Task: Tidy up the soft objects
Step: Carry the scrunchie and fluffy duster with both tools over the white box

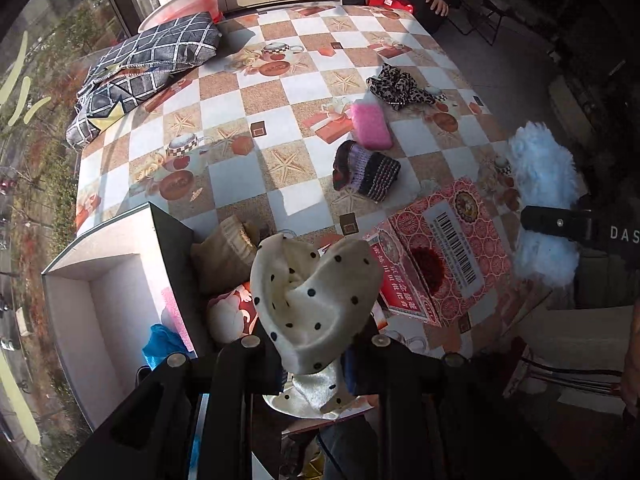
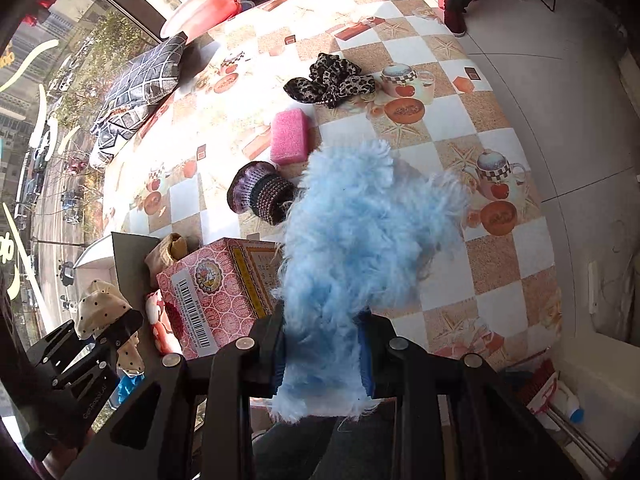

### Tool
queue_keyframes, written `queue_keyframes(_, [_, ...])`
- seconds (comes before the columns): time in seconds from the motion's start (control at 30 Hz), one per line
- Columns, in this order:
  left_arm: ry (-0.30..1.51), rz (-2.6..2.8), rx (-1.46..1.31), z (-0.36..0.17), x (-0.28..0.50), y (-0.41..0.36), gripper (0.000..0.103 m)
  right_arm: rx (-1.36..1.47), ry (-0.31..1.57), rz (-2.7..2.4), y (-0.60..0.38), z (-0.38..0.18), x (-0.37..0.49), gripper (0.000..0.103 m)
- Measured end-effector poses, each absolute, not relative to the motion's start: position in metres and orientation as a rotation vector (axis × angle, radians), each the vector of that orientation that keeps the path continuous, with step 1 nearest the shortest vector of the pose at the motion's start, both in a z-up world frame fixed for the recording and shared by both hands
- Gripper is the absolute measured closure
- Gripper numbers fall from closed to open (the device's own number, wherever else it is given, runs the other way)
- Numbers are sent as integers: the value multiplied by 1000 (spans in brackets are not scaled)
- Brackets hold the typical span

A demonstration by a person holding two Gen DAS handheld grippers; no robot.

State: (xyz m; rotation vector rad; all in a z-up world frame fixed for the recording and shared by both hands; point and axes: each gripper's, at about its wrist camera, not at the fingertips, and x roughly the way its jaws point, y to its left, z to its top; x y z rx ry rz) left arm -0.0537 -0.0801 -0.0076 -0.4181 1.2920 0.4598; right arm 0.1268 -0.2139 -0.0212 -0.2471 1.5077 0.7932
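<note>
Mid-task. Table (image 2: 500, 264) has a knit hat (image 2: 260, 194), leopard scarf (image 2: 332, 80) and pink sponge (image 2: 290, 136) unsorted. Right hand-held gripper (image 2: 324, 356) clamps a blue fluffy cloth (image 2: 360, 232); left hand-held gripper (image 1: 316, 344) clamps a dotted white cloth (image 1: 316, 296) over the box (image 1: 120, 280).

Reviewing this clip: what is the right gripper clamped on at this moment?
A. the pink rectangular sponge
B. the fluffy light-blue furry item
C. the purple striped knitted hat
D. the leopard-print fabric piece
B. The right gripper is closed on the fluffy light-blue furry item, while the pink rectangular sponge, leopard-print fabric piece and purple striped knitted hat lie free on the checkered tablecloth.
</note>
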Motion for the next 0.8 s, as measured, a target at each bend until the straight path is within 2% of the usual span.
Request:
queue_keyframes(0.3, [1243, 504, -431, 6, -95, -86, 81, -302, 1441, 897, -191, 8, 82, 73])
queue_keyframes(0.8, [1183, 620, -490, 16, -153, -72, 81, -437, 1389, 1033, -156, 19, 22, 73])
